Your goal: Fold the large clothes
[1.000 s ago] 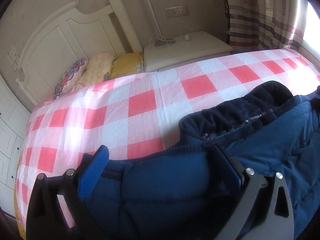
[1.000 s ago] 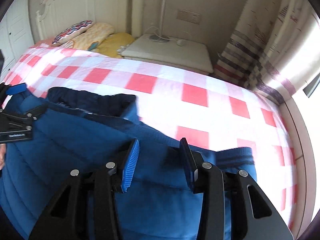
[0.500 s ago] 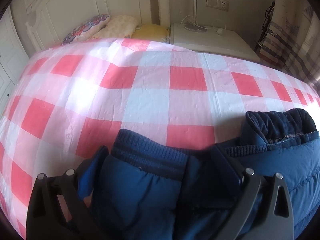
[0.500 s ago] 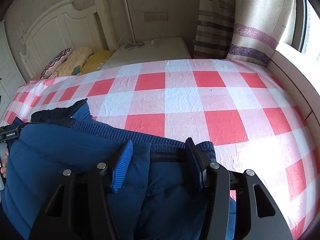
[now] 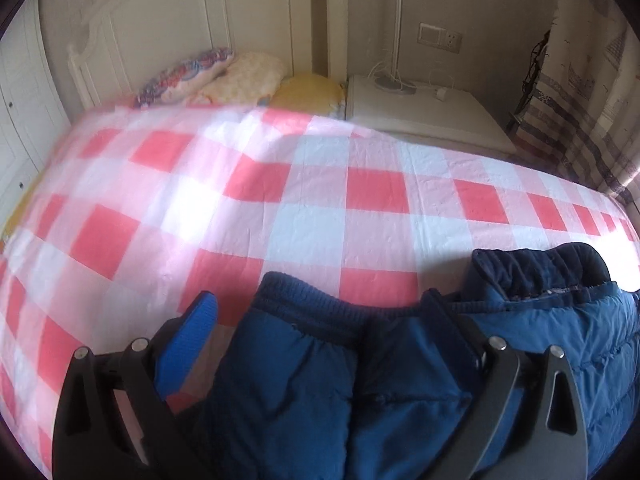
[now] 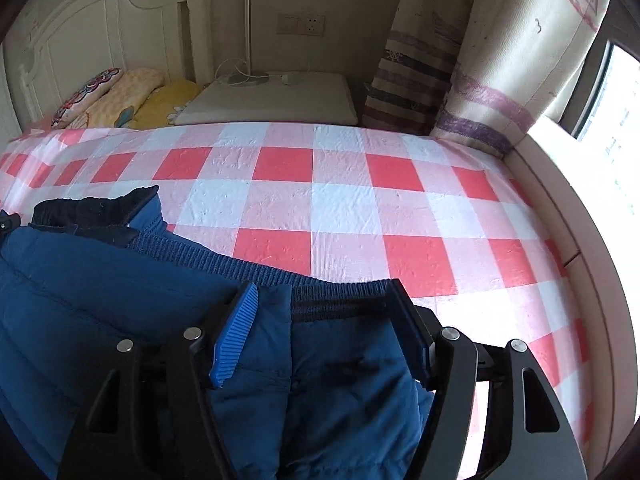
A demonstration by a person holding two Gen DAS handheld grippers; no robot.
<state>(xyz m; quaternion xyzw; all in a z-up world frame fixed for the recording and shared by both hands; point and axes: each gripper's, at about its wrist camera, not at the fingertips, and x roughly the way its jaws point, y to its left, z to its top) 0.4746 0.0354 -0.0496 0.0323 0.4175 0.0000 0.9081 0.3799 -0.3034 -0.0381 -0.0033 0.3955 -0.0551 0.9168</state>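
A blue padded jacket (image 5: 400,380) with dark ribbed hem and dark collar lies on the red-and-white checked bed (image 5: 312,216). My left gripper (image 5: 324,320) is open; its fingers stand wide on either side of the jacket's left ribbed corner, the cloth between them. The jacket also shows in the right wrist view (image 6: 100,292). My right gripper (image 6: 320,312) is open, its fingers astride the jacket's right ribbed corner (image 6: 340,296). The collar (image 6: 96,208) is bunched at the jacket's far edge.
Pillows (image 5: 224,76) lie by the white headboard (image 5: 168,20). A white bedside table (image 6: 272,96) with a lamp and cable stands beyond the bed. Curtains (image 6: 480,60) and a window sill (image 6: 568,200) run along the right.
Both grippers' jaws have widened around the jacket's ribbed corners. Both cameras have swung, and the jacket now lies lower and flatter on the bed.
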